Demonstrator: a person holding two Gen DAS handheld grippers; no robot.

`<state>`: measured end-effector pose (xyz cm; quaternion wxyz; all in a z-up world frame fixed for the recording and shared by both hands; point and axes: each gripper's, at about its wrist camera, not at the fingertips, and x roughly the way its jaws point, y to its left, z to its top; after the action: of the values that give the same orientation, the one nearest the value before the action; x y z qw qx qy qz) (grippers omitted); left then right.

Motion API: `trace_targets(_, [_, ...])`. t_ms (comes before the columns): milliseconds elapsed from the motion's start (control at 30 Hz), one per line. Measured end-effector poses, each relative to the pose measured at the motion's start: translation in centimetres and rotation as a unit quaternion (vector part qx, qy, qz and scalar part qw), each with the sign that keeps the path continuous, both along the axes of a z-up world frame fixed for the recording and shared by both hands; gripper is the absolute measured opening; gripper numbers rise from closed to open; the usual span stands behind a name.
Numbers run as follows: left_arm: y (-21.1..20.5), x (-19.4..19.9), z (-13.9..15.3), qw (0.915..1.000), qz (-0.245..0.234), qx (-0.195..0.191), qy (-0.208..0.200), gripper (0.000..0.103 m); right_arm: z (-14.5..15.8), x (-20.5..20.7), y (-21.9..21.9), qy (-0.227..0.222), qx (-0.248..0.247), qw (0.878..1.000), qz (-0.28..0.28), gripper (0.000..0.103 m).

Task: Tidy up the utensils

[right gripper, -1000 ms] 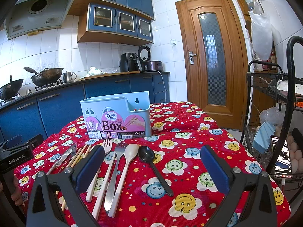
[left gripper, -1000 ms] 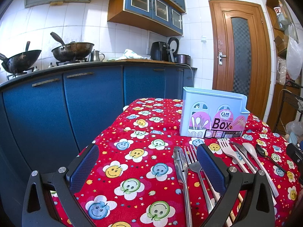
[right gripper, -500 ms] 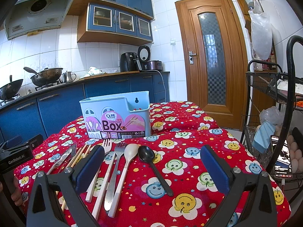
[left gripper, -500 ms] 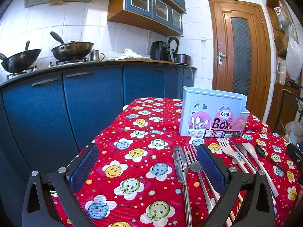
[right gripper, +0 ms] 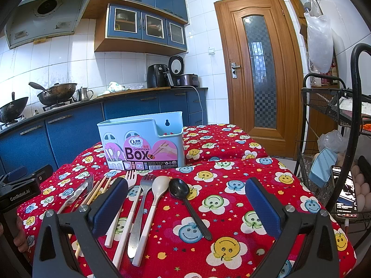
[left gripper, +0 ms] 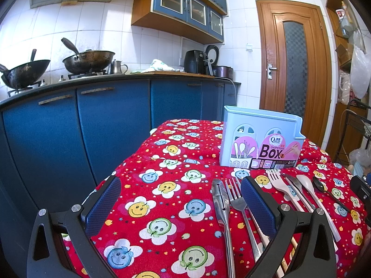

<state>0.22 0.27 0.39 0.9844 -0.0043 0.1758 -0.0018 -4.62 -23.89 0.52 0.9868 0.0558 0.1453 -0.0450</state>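
A light blue chopsticks box [right gripper: 141,140] [left gripper: 260,136] stands upright on the red smiley tablecloth. In front of it lies a row of utensils: a black spoon [right gripper: 185,203], a beige spoon [right gripper: 153,206], a steel fork [right gripper: 141,208], a white fork [right gripper: 128,186], chopsticks [right gripper: 96,191] and a steel knife [left gripper: 221,210] beside another steel fork [left gripper: 241,210]. My right gripper [right gripper: 184,205] hovers open over the spoons. My left gripper [left gripper: 180,206] is open over bare cloth, with the knife and fork just inside its right finger. Neither holds anything.
Blue kitchen cabinets [left gripper: 92,125] with woks on the stove run behind the table. A wooden door [right gripper: 259,69] is at the back right. A black wire rack [right gripper: 336,139] with eggs and a phone stands right of the table. A hand holds the left gripper's handle [right gripper: 14,199].
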Motion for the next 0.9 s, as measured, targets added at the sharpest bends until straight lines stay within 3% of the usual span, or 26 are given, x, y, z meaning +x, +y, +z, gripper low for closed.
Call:
trace_targets(333, [0.2, -0.3, 0.0, 1.0, 0.001, 0.002, 0.003, 0.103, 0.2, 0.0, -0.3, 0.005, 0.003, 1.0, -0.001, 0.103])
trace_targets(567, [-0.4, 0.1, 0.7, 0.9999, -0.006, 0.001, 0.013, 0.103, 0.8, 1.8, -1.5, 0.059, 0.033, 0.998, 0.012, 0.103])
trace_targets(900, [-0.7, 3.3, 1.3, 0.992, -0.05, 0.009, 0.116, 0.103, 1.7, 5.6, -1.9, 0.184, -0.001, 0.982, 0.042, 0.103])
